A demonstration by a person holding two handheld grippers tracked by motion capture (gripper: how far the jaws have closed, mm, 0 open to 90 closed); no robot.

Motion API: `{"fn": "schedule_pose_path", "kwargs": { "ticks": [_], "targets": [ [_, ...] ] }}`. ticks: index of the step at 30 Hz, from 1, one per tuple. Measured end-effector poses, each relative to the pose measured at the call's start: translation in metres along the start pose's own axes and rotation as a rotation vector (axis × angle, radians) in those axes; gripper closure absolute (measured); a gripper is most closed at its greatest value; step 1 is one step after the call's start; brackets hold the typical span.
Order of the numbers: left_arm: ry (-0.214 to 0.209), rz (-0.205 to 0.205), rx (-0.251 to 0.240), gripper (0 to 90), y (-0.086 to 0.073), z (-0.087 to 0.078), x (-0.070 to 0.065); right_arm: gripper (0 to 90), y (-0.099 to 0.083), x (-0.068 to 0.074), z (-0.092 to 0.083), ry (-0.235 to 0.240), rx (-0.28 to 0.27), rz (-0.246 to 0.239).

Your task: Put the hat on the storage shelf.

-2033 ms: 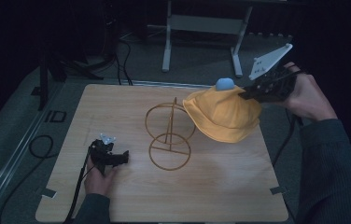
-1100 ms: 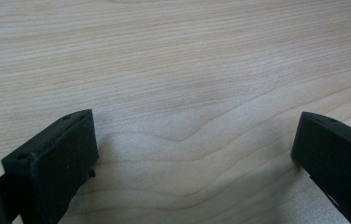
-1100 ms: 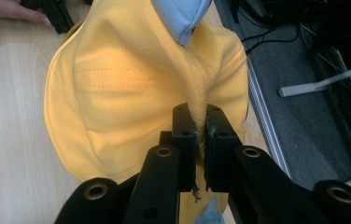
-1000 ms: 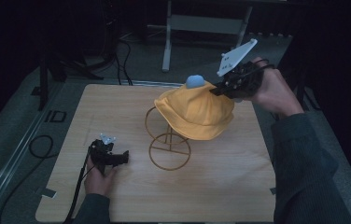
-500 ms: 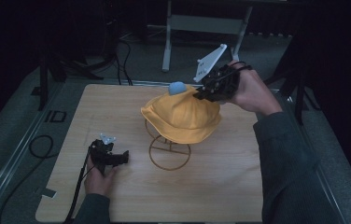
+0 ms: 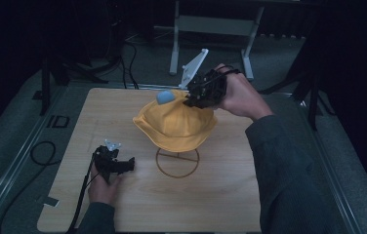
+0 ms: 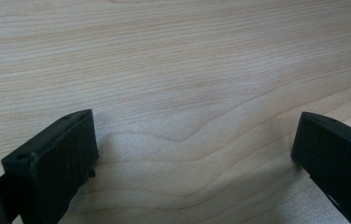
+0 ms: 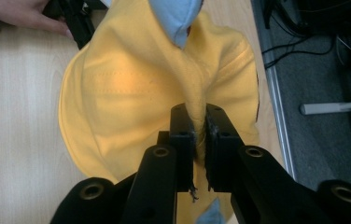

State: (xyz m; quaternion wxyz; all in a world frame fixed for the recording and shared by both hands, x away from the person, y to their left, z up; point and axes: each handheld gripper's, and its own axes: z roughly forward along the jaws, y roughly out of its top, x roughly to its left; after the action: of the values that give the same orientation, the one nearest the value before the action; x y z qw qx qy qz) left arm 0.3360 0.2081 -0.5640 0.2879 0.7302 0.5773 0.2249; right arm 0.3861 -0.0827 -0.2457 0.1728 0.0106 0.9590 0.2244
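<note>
The right gripper was clamped on a pinched fold of the soft yellow fabric hat with a pale blue pompom; its jaws had just eased open slightly, cloth between them. The hat draped over a thin brass wire stand near the middle of the pale wooden table. Near the table's front left corner, the left gripper rested with jaws apart, nothing between them.

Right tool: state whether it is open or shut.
Shut on the yellow hat. In the right gripper view the right tool has its jaws nearly together with a fold of the hat's fabric pinched between them.
</note>
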Motion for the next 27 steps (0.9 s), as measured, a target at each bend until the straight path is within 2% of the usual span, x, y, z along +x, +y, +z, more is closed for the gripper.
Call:
{"fn": "schedule_pose_path", "kwargs": {
  "ticks": [5,9,14,19,21,24,26,27],
  "targets": [
    [0.000,0.001,-0.001,0.4,0.000,0.000,0.000,73.7,0.002,0.000,0.011,0.027,-0.002,0.013],
    [0.001,-0.002,-0.004,0.4,0.000,0.000,0.000,68.9,0.000,0.000,0.015,0.018,0.027,0.004],
    [0.001,-0.003,-0.004,0.4,0.000,0.000,0.000,68.0,-0.001,0.001,0.014,0.009,0.026,0.014],
    [0.001,-0.003,-0.004,0.4,0.000,0.000,0.000,64.1,0.002,0.005,0.021,0.033,0.049,0.006],
    [0.001,-0.003,-0.004,0.4,0.000,0.000,0.000,60.3,0.003,0.006,0.023,0.046,0.055,0.003],
    [0.001,-0.003,-0.004,0.4,0.000,0.000,0.000,56.1,0.002,0.006,0.022,0.041,0.060,0.013],
    [0.000,-0.002,-0.003,0.4,0.000,0.000,0.000,50.0,0.000,0.004,0.020,0.044,0.058,0.036],
    [0.000,-0.003,-0.004,0.4,0.000,0.000,0.000,43.9,-0.002,0.004,0.018,0.026,0.052,0.039]
  ]
}}
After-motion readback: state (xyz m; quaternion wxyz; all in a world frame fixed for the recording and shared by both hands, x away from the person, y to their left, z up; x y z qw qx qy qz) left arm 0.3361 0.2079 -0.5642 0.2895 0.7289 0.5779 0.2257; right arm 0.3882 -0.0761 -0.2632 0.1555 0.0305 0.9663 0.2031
